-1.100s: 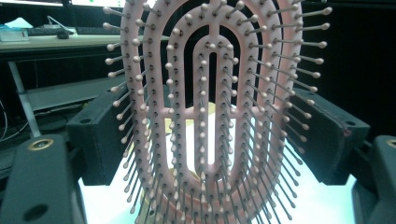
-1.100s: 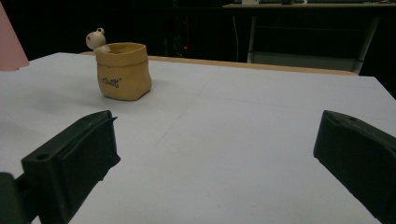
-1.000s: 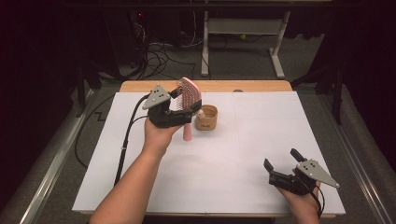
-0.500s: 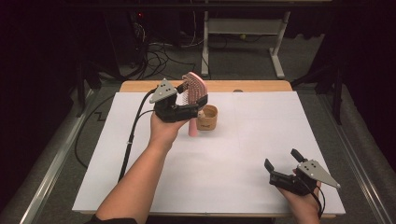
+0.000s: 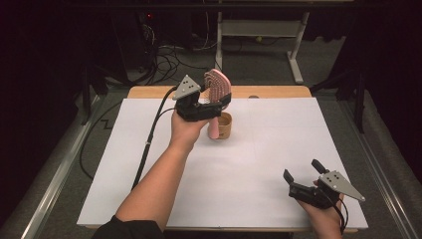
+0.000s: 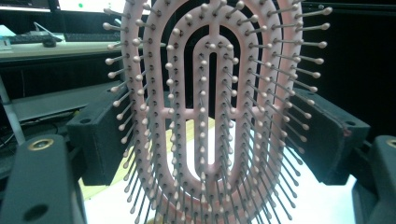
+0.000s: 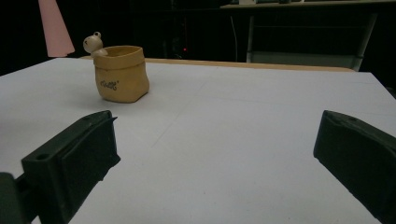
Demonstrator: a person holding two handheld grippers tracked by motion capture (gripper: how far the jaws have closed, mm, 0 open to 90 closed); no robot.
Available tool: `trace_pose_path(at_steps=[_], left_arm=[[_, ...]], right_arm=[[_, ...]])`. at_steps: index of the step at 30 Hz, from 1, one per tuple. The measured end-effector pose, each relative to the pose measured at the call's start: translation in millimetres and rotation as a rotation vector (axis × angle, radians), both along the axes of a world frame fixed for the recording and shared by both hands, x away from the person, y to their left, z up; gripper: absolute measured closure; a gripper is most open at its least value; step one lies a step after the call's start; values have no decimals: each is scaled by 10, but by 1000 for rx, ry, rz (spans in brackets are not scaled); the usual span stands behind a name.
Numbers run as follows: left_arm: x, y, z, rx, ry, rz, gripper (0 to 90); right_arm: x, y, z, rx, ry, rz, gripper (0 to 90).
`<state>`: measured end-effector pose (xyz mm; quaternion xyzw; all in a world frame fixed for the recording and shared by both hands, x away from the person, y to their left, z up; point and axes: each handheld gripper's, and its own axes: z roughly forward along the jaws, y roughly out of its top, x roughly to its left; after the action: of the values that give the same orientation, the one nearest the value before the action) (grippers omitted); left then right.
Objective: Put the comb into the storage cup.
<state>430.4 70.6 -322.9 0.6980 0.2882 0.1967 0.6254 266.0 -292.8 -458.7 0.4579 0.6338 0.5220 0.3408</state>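
- My left gripper (image 5: 211, 105) is clamped on a pink hairbrush (image 5: 217, 84); in the left gripper view its black pads (image 6: 100, 140) press on both edges of the brush head (image 6: 210, 107).
- The brush stands roughly upright in that grasp, bristled head up, handle (image 5: 213, 128) pointing down.
- I take the small tan pot (image 5: 223, 125) as my landmark. It sits on the white bench (image 5: 259, 164), toward the far side and a little left of the middle.
- The brush handle hangs just left of the pot; from the high view I cannot tell whether its tip touches the pot or the bench.
- In the right gripper view the handle end (image 7: 55, 28) shows above and left of the pot (image 7: 121, 73), off the bench surface.
- A little round-headed figure (image 7: 94, 44) sits on the pot's rim on the side facing the handle.
- My left hand (image 5: 186, 130) is just left of the pot and nearer to me.
- My right gripper (image 5: 303, 175) is released, jaws wide apart with nothing between them, well apart from the pot at the near right corner of the bench.
- It points across the bench toward the pot.
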Motion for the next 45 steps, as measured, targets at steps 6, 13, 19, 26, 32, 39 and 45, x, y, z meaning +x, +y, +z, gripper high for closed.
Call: trace_pose_path(at_steps=[6, 13, 19, 26, 32, 39, 45], left_arm=[[83, -86, 26, 3, -4, 0, 200], [170, -172, 67, 7, -13, 6, 200], [267, -210, 79, 9, -12, 16, 200], [374, -282, 66, 12, -13, 20, 200], [446, -284, 37, 3, -11, 32, 200], [489, -317, -9, 11, -21, 41, 200], [518, -338, -36, 13, -18, 38, 200]], right_arm=[[-2, -1, -3, 3, 1, 2, 3], [-4, -12, -6, 7, 2, 2, 2], [-5, -22, -9, 13, 1, -3, 3], [-6, -29, -16, 20, 7, -4, 2], [-8, -30, -22, 20, 9, -6, 2], [-5, -39, -29, 20, 13, -10, 2], [-14, -40, -28, 21, 11, -15, 2]])
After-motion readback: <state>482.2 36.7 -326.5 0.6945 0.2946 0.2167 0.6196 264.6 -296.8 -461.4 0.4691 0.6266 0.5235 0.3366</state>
